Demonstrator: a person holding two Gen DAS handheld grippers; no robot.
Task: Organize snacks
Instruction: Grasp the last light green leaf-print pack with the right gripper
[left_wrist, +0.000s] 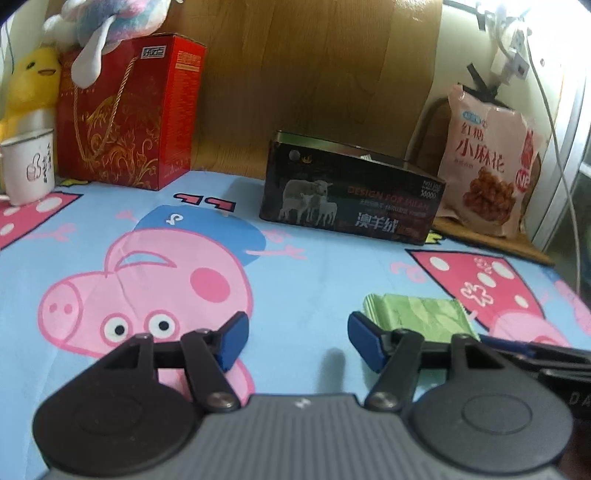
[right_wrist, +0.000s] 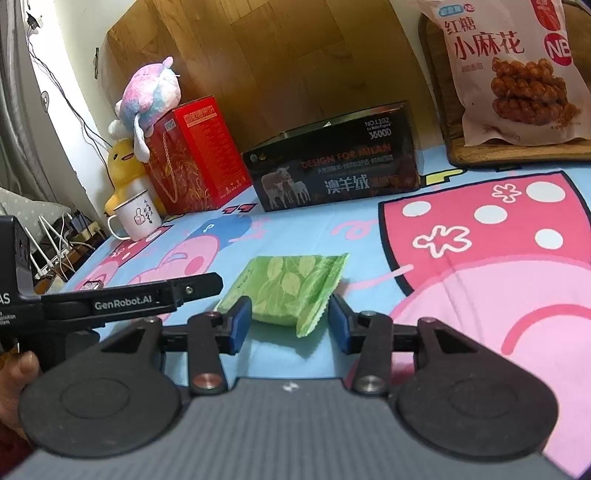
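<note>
just ahead of our right claw (right_wrist: 290, 323), wide open, the green snack packet (right_wrist: 288, 290) lies flat mid-worktop, long axis pointing away; our left claw (left_wrist: 295, 341), also wide, sits beside.

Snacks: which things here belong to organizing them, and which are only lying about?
Job: green packet, pink snack bag, black box, right gripper.
Lying about: red box, mug, duck toy, plush toy.
</note>
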